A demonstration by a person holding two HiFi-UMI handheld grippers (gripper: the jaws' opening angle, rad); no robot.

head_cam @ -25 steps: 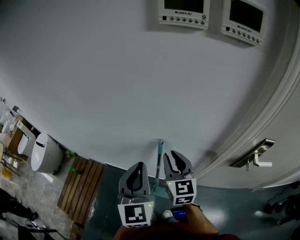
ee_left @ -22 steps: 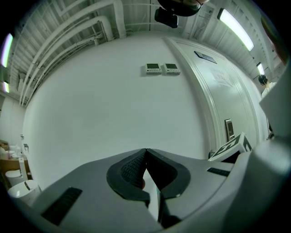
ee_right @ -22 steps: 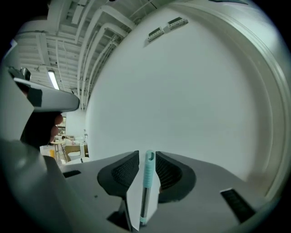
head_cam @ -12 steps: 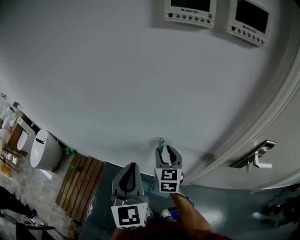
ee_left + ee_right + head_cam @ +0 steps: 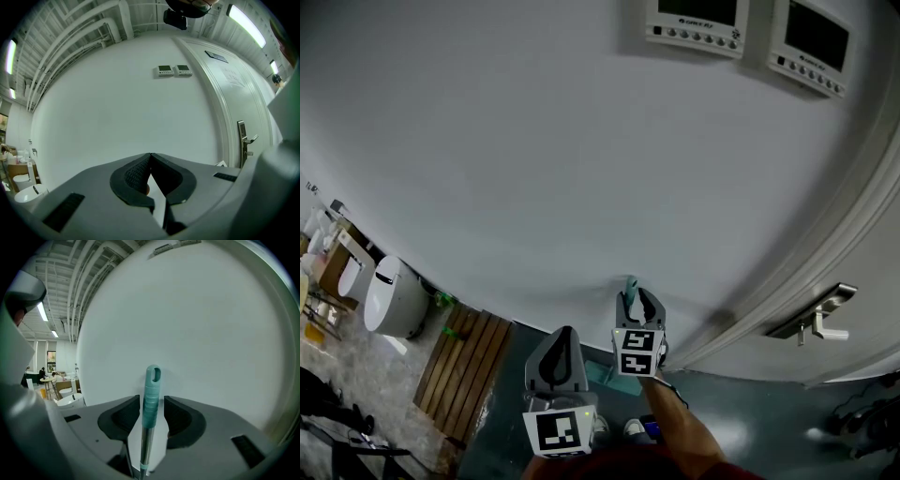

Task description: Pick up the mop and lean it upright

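The mop handle (image 5: 151,394) is a metal pole with a teal grip and a hang-hole at its top, standing upright against the white wall (image 5: 534,169). My right gripper (image 5: 151,401) is open around the teal grip, with a small gap on each side of it. In the head view the right gripper (image 5: 639,302) sits just under the handle's tip (image 5: 630,285). The mop's teal foot (image 5: 602,373) shows on the floor below. My left gripper (image 5: 562,345) hangs lower left, shut and empty, its tips meeting (image 5: 150,154).
A white door with a lever handle (image 5: 816,324) stands to the right. Two control panels (image 5: 694,23) hang high on the wall. A wooden slat mat (image 5: 464,370) and a white rounded bin (image 5: 394,300) lie on the floor at left.
My right gripper has shifted left and up around the handle's top by the wall, and its jaws have spread. The left gripper has sunk a little lower.
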